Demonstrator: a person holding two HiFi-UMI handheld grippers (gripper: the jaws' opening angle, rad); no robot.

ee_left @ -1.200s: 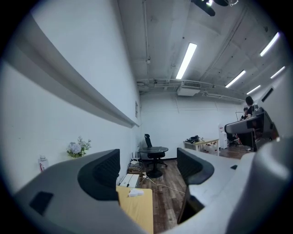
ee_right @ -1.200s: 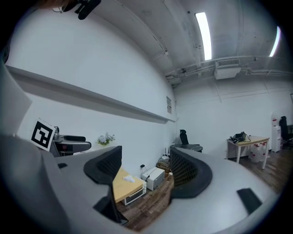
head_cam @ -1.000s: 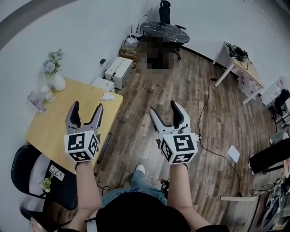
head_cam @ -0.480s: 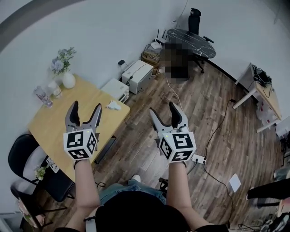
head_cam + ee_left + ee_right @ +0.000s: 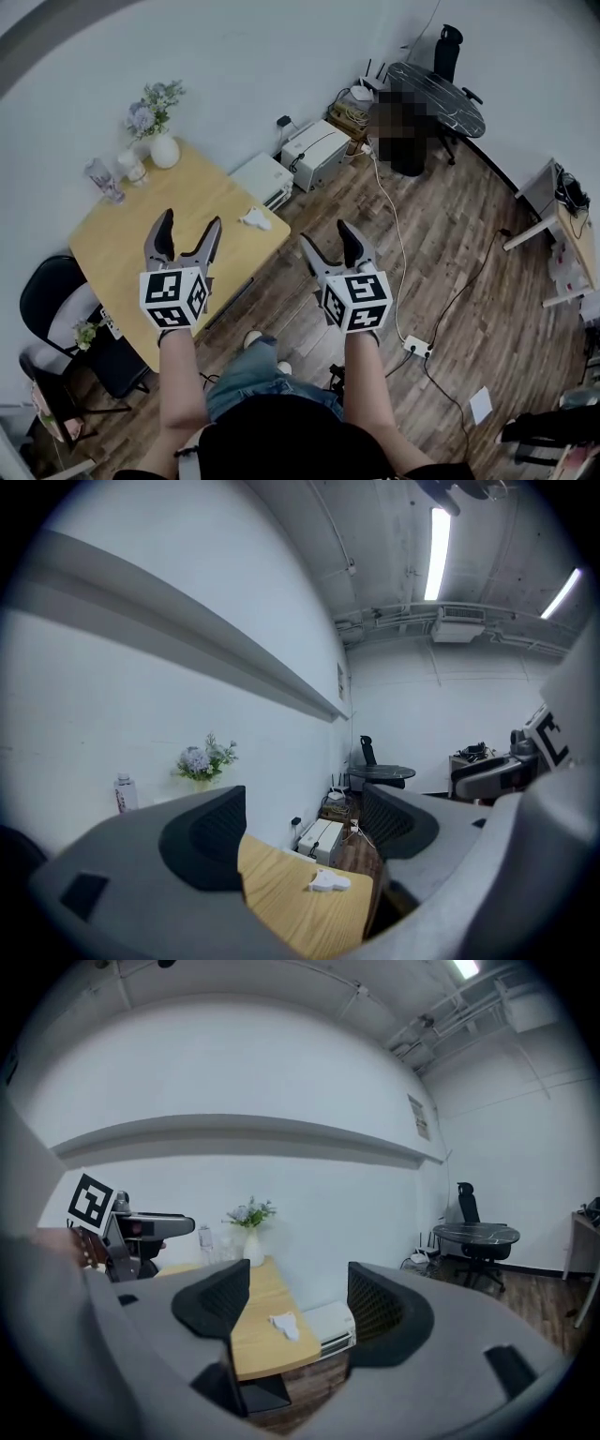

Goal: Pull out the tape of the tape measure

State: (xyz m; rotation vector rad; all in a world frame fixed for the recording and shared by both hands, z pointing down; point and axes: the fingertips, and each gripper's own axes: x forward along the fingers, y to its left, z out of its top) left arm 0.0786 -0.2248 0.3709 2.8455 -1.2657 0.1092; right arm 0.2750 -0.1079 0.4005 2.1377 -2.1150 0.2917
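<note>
While both pairs of jaws stood spread wide with nothing between them, the tape measure [image 5: 254,220] lay untouched near the table's edge. It was a small white thing, or so I took it, too small to read for sure. The left gripper [image 5: 188,225] showed against the yellow table [image 5: 131,253], with the white thing near, at three o'clock from its tips. In the left gripper view it sat low between the open jaws, at about six o'clock, on bare wood. The right gripper [image 5: 326,236] hung off the table over the wood floor [image 5: 441,272], with the thing at nine o'clock from it. So it lay between the two, and neither touched it or anything else. Up at eleven o'clock from the left gripper, a vase of flowers [image 5: 161,141] and a bottle [image 5: 103,176] stood at the table's far corner, well apart from the work.

The step in hand looked like the reach, with no pull begun. To do it well, one gripper would want to come down and clamp the case squarely across its flat sides so it could not spin. The other would want the hook at the tape's end, which no view showed plainly. With the thing so near the edge, a clumsy nudge might have tipped it off.
</note>
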